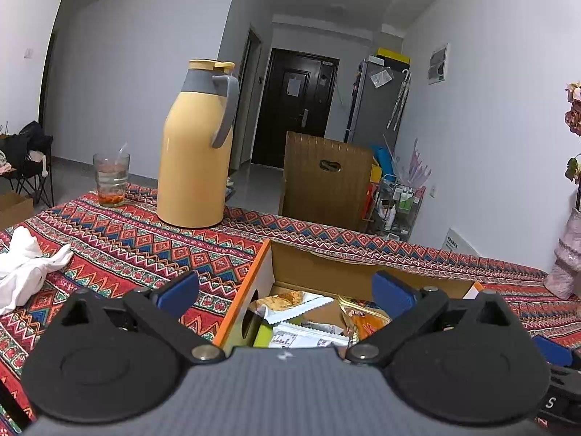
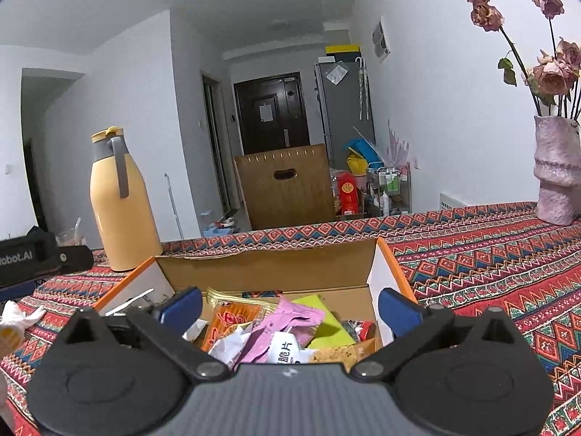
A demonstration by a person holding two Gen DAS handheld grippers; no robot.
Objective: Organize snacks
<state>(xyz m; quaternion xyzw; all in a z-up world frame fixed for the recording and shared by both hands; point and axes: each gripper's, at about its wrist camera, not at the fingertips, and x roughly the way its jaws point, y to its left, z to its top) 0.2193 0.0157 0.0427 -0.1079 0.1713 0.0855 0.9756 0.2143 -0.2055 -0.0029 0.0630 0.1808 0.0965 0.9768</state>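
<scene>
An open cardboard box with an orange rim sits on the patterned tablecloth and holds several snack packets. In the left wrist view I see a bread snack in a white wrapper and an orange packet. My left gripper hangs over the box's left side, jaws wide open with nothing held. The right wrist view shows the box with a pink packet, an orange packet and a green one. My right gripper is open above them, holding nothing.
A yellow thermos jug and a glass with a drink stand at the table's far edge. A crumpled white cloth lies left of the box. A pink vase of dried roses stands at the right. A brown chair is behind the table.
</scene>
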